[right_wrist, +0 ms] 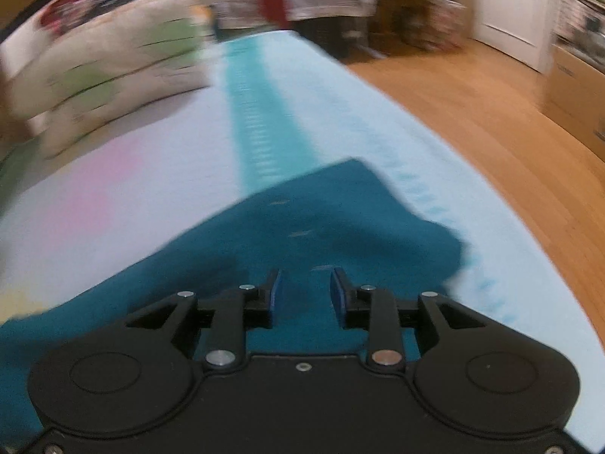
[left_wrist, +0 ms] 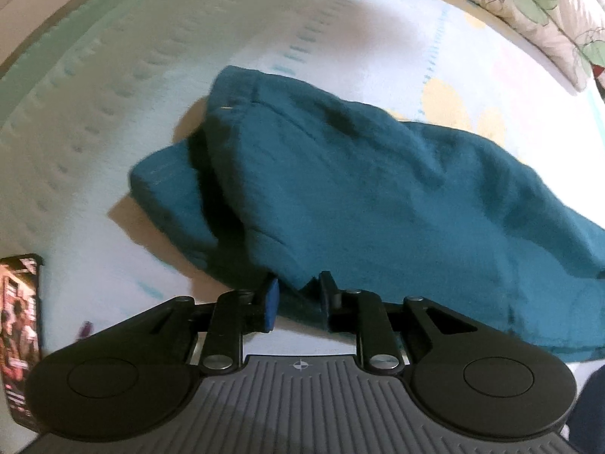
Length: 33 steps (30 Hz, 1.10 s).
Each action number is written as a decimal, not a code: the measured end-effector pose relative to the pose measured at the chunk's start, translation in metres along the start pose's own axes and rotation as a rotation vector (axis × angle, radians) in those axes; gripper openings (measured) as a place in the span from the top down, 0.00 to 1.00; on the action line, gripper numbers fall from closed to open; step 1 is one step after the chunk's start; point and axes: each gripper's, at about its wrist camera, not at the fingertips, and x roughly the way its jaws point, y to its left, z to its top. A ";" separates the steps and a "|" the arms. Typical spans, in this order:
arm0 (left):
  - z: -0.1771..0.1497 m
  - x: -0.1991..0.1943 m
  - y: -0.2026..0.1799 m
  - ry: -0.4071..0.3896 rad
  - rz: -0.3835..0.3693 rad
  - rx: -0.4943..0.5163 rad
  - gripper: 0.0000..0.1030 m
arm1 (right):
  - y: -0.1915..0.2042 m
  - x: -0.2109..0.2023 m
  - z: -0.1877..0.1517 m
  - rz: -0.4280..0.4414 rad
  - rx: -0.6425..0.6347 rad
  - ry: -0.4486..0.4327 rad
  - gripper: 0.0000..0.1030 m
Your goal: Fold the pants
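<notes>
— Pale bed sheet [left_wrist: 113,121] covers the bed, with a leaf-print pillow [left_wrist: 529,3] at 1 o'clock and a wooden floor [right_wrist: 472,125] at 2 o'clock in the right view. Where are the pants?

— Teal pants [left_wrist: 359,189] lie folded over on the sheet, in the middle. The left hand-held gripper [left_wrist: 298,295] has its fingers apart, a cloth corner between them. The right hand-held gripper [right_wrist: 304,295] is also apart, over the fabric. A phone [left_wrist: 20,340] lies at 8 o'clock.

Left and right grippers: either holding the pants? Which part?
Neither. Left gripper has open jaws at the near edge of the teal fabric pants; right gripper is open above them.
</notes>
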 end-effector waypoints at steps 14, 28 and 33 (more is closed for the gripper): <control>-0.016 -0.054 -0.024 -0.224 0.011 0.013 0.79 | 0.178 -0.009 -0.094 0.386 -0.549 0.145 0.59; -0.012 0.031 -0.120 -0.003 -0.176 0.187 0.79 | 0.258 -0.002 -0.162 0.466 -1.022 0.149 0.52; -0.009 0.057 -0.116 0.072 -0.167 0.183 0.79 | 0.275 0.002 -0.180 0.459 -1.161 0.108 0.52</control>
